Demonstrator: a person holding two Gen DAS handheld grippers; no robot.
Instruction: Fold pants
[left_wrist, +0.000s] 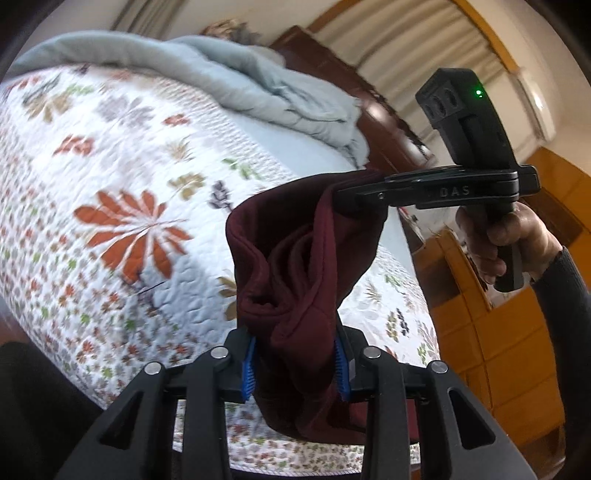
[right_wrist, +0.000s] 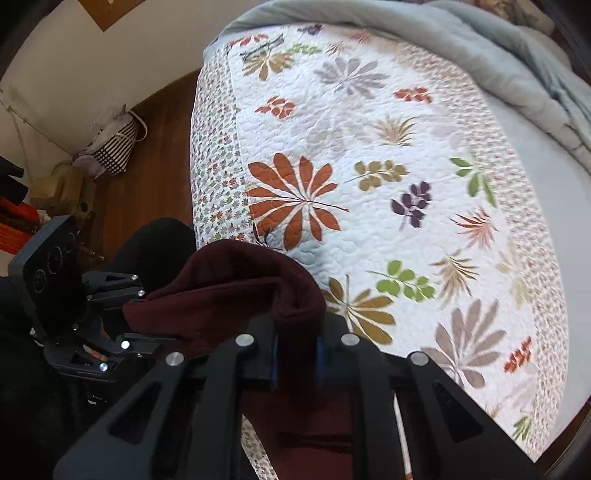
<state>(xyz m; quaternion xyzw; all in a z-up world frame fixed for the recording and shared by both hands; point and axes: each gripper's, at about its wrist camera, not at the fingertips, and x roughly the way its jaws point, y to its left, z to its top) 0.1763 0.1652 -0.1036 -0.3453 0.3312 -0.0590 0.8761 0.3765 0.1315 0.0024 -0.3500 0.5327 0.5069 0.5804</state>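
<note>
Dark maroon pants (left_wrist: 295, 266) hang bunched above the bed, held up at two spots. In the left wrist view my left gripper (left_wrist: 295, 365) is shut on the cloth, its blue pads (left_wrist: 249, 369) pressing either side of a thick fold. My right gripper (left_wrist: 343, 201), held by a hand (left_wrist: 491, 243), pinches the far upper edge. In the right wrist view my right gripper (right_wrist: 297, 358) is shut on the pants (right_wrist: 236, 291), which arch up from its jaws. The left gripper (right_wrist: 147, 317) grips the cloth's left end. The lower cloth is hidden behind the grippers.
A bed with a white floral quilt (right_wrist: 369, 184) lies under the pants. A crumpled grey-blue duvet (left_wrist: 258, 85) lies at its far end by a dark wooden headboard (left_wrist: 332, 70). Bags (right_wrist: 114, 144) stand on the wood floor (right_wrist: 155, 155); orange wooden cabinets (left_wrist: 491, 350) flank the bed.
</note>
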